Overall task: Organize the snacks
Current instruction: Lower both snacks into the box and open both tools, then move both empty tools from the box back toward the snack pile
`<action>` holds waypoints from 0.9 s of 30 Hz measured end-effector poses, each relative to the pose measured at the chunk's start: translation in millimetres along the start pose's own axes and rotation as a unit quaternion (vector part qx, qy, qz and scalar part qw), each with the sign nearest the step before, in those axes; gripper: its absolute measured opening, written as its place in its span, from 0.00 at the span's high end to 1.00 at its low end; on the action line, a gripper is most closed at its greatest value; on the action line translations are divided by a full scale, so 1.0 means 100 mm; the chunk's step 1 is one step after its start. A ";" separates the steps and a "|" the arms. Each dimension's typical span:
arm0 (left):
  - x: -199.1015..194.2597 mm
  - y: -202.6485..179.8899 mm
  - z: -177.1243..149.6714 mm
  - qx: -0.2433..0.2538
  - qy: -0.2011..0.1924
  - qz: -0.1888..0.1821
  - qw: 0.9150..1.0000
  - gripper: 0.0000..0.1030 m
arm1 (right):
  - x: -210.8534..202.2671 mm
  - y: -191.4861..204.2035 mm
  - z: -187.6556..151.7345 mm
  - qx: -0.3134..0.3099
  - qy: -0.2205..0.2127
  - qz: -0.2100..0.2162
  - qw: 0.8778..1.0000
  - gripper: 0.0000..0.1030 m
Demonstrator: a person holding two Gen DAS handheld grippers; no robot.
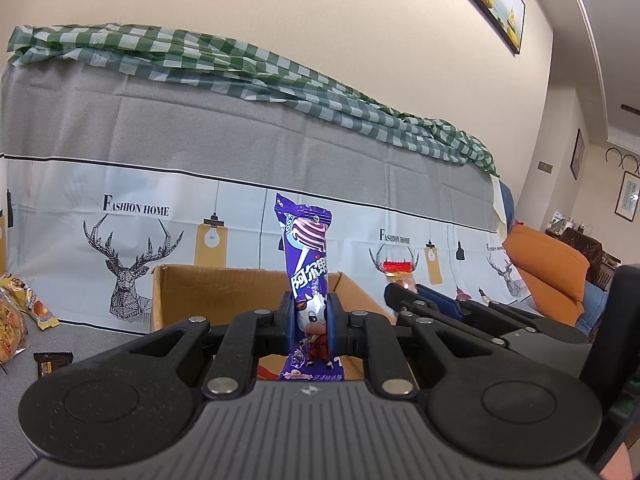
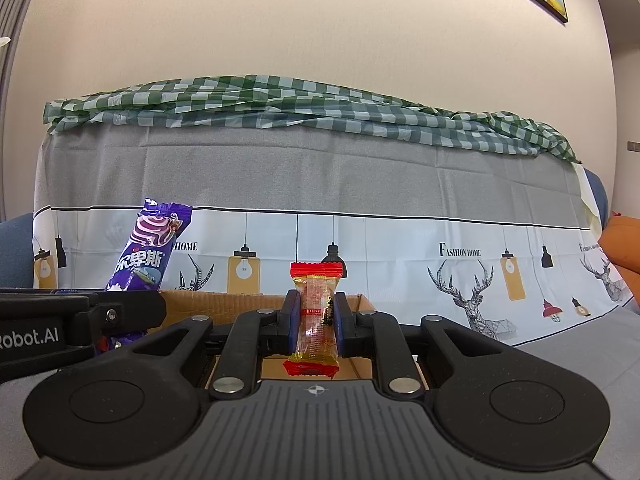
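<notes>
My left gripper (image 1: pixel 311 322) is shut on a purple lollipop packet (image 1: pixel 306 252) that stands upright between the blue pads, above the open cardboard box (image 1: pixel 208 292). My right gripper (image 2: pixel 316 322) is shut on a small clear candy packet with red ends (image 2: pixel 317 312), also upright over the cardboard box (image 2: pixel 224 304). In the left wrist view the right gripper (image 1: pixel 404 292) reaches in from the right with its candy packet (image 1: pixel 398 274). In the right wrist view the left gripper's body (image 2: pixel 80 316) shows at the left with the purple packet (image 2: pixel 150 252).
Yellow snack bags (image 1: pixel 18 308) and a small dark packet (image 1: pixel 52 362) lie on the grey surface at the left. A deer-print cloth (image 1: pixel 280 184) hangs behind the box under a green checked cloth (image 1: pixel 240 68). An orange cushion (image 1: pixel 548 268) sits at the right.
</notes>
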State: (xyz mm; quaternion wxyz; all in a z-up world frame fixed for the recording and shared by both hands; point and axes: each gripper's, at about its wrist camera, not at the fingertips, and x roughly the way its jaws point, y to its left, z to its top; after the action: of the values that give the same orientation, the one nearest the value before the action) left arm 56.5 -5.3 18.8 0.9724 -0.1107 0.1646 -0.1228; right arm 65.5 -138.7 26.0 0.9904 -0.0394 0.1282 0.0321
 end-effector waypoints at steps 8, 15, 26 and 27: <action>0.01 0.09 -0.01 -0.023 0.012 -0.001 1.000 0.50 | 0.05 0.01 -0.01 0.004 0.017 -0.020 1.000 0.46; -0.05 0.17 0.04 -0.018 0.005 0.012 1.000 0.51 | 0.05 0.05 0.00 0.016 0.015 -0.029 0.999 0.40; -0.22 0.41 0.14 -0.011 -0.018 0.039 0.999 0.63 | 0.01 0.32 0.11 0.039 0.008 -0.015 0.999 0.39; -0.24 0.44 0.15 -0.008 -0.022 0.045 0.999 0.65 | 0.00 0.36 0.12 0.044 0.006 -0.014 0.999 0.39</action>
State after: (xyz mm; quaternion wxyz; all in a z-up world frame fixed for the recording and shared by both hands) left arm 48.5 45.9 28.6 0.9793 -0.1139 0.1492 -0.0755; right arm 65.6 -101.8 35.1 0.9908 0.0017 0.1350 0.0120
